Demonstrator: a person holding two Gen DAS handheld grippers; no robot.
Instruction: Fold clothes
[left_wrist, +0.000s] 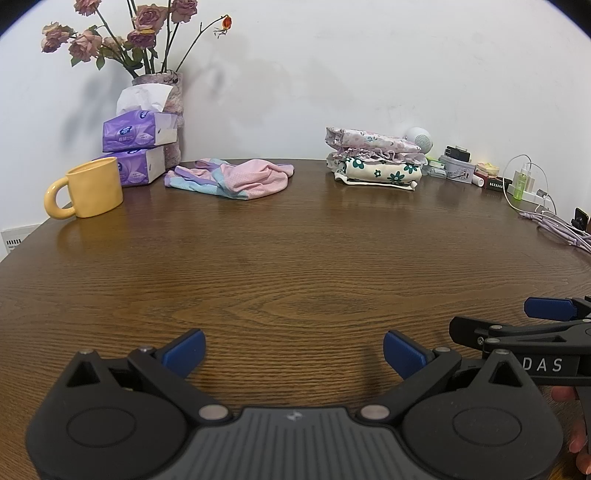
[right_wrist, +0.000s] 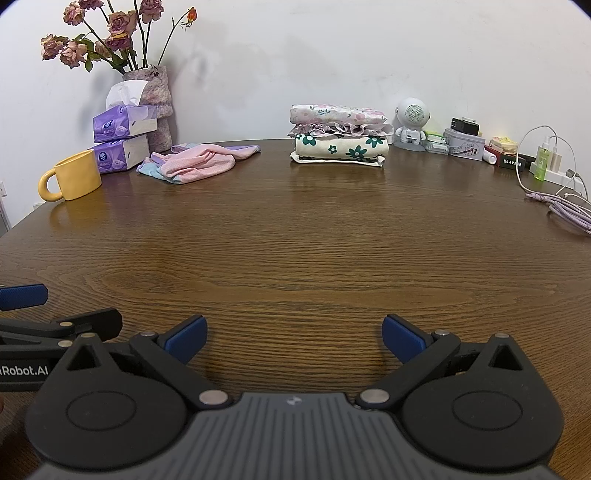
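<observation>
A crumpled pink, blue and lilac garment (left_wrist: 231, 178) (right_wrist: 195, 162) lies unfolded at the far left of the wooden table (left_wrist: 295, 266) (right_wrist: 295, 251). To its right stands a stack of folded floral clothes (left_wrist: 375, 159) (right_wrist: 340, 134). My left gripper (left_wrist: 294, 350) is open low over the table's near edge, nothing between its blue pads. My right gripper (right_wrist: 294, 338) is open beside it, also with nothing in it. Each gripper shows at the edge of the other's view: the right one (left_wrist: 546, 314), the left one (right_wrist: 22, 297).
A yellow mug (left_wrist: 90, 192) (right_wrist: 72, 179), two purple tissue boxes (left_wrist: 138, 146) (right_wrist: 122, 138) and a vase of dried roses (left_wrist: 162, 107) (right_wrist: 153, 99) stand at the back left. A small white robot figure (right_wrist: 410, 123), tins, bottles and lilac cables (right_wrist: 561, 210) crowd the back right. A hand (left_wrist: 576, 439) shows at lower right.
</observation>
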